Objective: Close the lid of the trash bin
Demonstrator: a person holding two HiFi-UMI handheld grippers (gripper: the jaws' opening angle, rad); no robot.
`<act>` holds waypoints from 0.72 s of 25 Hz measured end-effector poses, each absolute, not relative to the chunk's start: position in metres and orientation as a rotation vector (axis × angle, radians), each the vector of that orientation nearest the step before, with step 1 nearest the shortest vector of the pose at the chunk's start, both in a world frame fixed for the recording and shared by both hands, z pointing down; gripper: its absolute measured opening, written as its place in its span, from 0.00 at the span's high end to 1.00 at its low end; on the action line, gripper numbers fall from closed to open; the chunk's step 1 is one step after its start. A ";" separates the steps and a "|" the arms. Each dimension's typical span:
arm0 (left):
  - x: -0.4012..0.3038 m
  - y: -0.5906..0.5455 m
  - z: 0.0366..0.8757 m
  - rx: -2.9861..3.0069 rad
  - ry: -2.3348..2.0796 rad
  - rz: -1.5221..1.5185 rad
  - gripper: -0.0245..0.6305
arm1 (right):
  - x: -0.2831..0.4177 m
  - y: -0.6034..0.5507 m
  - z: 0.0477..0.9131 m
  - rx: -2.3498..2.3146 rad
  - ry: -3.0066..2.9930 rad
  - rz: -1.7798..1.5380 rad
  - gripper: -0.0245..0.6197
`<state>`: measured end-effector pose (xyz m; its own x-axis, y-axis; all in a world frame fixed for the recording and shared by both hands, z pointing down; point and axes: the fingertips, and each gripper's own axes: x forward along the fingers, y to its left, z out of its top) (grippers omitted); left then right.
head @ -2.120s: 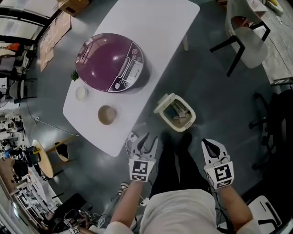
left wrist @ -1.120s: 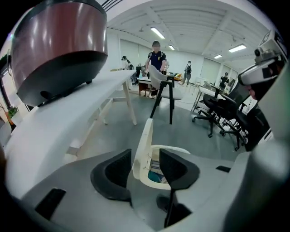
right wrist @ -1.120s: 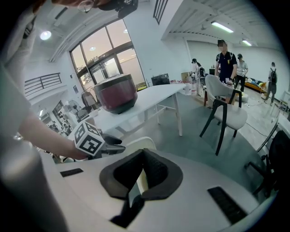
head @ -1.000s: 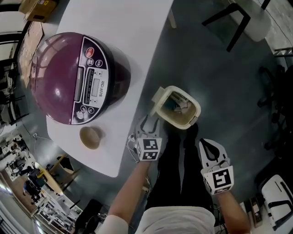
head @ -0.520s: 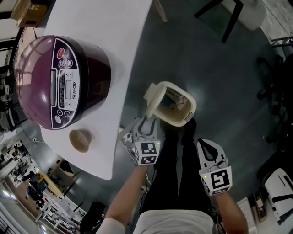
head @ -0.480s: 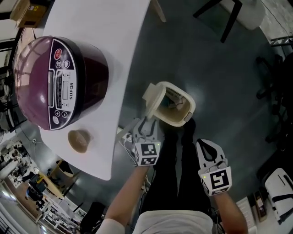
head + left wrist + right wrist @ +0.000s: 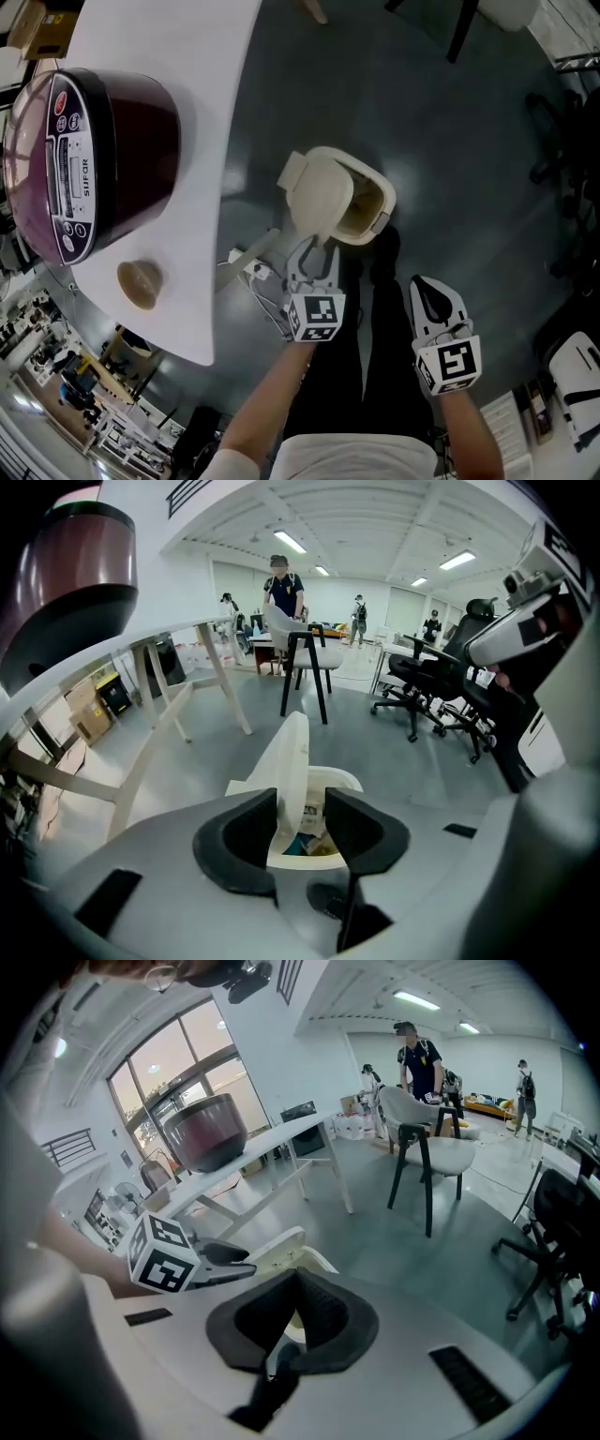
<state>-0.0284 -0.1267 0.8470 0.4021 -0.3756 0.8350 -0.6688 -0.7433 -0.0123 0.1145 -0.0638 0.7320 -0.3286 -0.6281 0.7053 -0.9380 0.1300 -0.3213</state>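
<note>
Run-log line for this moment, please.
left gripper: jaws just closing in, lid between them, unclamped | right gripper: shut, empty | trash bin: lid half-raised, not closed

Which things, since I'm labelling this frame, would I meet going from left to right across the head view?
rice cooker -> trash bin -> right claw

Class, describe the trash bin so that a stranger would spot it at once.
Find the white table bearing the purple cooker. On the grey floor beside it stands a small cream bin. Its half-raised lid and the litter inside set it apart from the chairs nearby.
</note>
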 end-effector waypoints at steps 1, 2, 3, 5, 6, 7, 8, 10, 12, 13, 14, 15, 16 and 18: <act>-0.024 -0.121 0.851 2.347 -0.887 1.272 0.70 | 0.117 -0.060 0.737 1.515 -2.005 1.058 0.94; -0.019 -0.116 0.855 2.355 -0.865 1.277 0.69 | 0.119 -0.056 0.741 1.518 -1.998 1.064 0.94; -0.015 -0.110 0.859 2.361 -0.842 1.280 0.69 | 0.120 -0.053 0.746 1.519 -1.997 1.068 0.94; -0.006 -0.101 0.868 2.368 -0.800 1.284 0.67 | 0.123 -0.047 0.756 1.518 -1.997 1.071 0.94; -0.003 -0.096 0.871 2.369 -0.780 1.286 0.67 | 0.124 -0.044 0.760 1.518 -1.993 1.074 0.94; 0.000 -0.092 0.875 2.371 -0.762 1.288 0.67 | 0.126 -0.041 0.764 1.517 -1.986 1.078 0.94; 0.003 -0.089 0.878 2.372 -0.744 1.289 0.67 | 0.128 -0.038 0.767 1.517 -1.980 1.082 0.94; 0.009 -0.082 0.887 2.371 -0.705 1.294 0.68 | 0.131 -0.035 0.774 1.519 -1.969 1.092 0.94; 0.014 -0.075 0.897 2.366 -0.658 1.302 0.68 | 0.134 -0.034 0.780 1.523 -1.959 1.101 0.94; 0.016 -0.072 0.902 2.363 -0.636 1.307 0.68 | 0.137 -0.033 0.783 1.526 -1.956 1.104 0.94; 0.019 -0.070 0.907 2.361 -0.616 1.313 0.69 | 0.139 -0.033 0.786 1.529 -1.954 1.107 0.94; 0.022 -0.067 0.913 2.358 -0.597 1.319 0.69 | 0.141 -0.032 0.790 1.532 -1.955 1.110 0.94; 0.025 -0.065 0.919 2.354 -0.579 1.325 0.70 | 0.143 -0.032 0.793 1.535 -1.955 1.113 0.94; 0.029 -0.060 0.930 2.341 -0.546 1.337 0.71 | 0.147 -0.030 0.799 1.542 -1.948 1.123 0.94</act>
